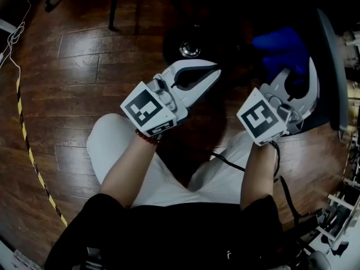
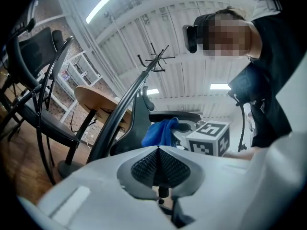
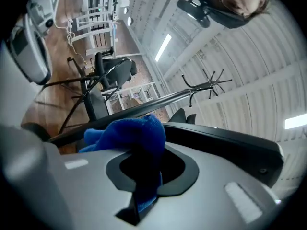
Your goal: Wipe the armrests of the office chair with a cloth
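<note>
L gripper [image 1: 209, 73] jaws pressed together, empty, over wood floor [image 1: 67, 94]. Just beyond it, chair base [image 1: 190, 49], mostly lost in shadow. R gripper [image 1: 293, 79] clamped on blue cloth [image 1: 281, 46], right beside armrest [image 1: 332, 72]; can't tell if they touch.

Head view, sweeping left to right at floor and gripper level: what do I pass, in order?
Yellow-and-black floor tape → left gripper, jaws together on nothing → blue cloth → office chair, its dark curved edge at far right.
</note>
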Tool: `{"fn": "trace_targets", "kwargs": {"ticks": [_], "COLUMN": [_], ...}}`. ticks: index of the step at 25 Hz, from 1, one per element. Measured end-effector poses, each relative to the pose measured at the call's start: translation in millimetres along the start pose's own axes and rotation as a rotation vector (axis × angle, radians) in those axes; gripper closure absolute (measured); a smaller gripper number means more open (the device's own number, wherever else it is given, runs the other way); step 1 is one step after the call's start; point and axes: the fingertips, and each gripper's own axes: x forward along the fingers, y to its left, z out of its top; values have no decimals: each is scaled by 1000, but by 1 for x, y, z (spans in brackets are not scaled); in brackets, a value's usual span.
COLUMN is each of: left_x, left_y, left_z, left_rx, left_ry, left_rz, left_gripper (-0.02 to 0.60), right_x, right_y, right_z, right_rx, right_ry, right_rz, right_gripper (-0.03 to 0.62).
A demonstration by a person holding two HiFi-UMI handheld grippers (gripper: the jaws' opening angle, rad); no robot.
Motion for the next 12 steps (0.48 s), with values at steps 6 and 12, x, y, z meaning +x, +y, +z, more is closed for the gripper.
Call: {"fn": "trace_targets", "kwargs": {"ticks": [6, 12], "left_x": [-1, -3], "left_y": [6, 10], "left_z": [1, 11], "left_rx": [-5, -22], "left_ry": [0, -43], "left_rz": [12, 31], "left_gripper": [575, 575], "right_x": [12, 10], "right_y": [49, 116], "right_z": [-5, -29], "right_rx": [-72, -132], "right_ry": [8, 94], "right_rz": [54, 290], "right_gripper": [556, 556]}}
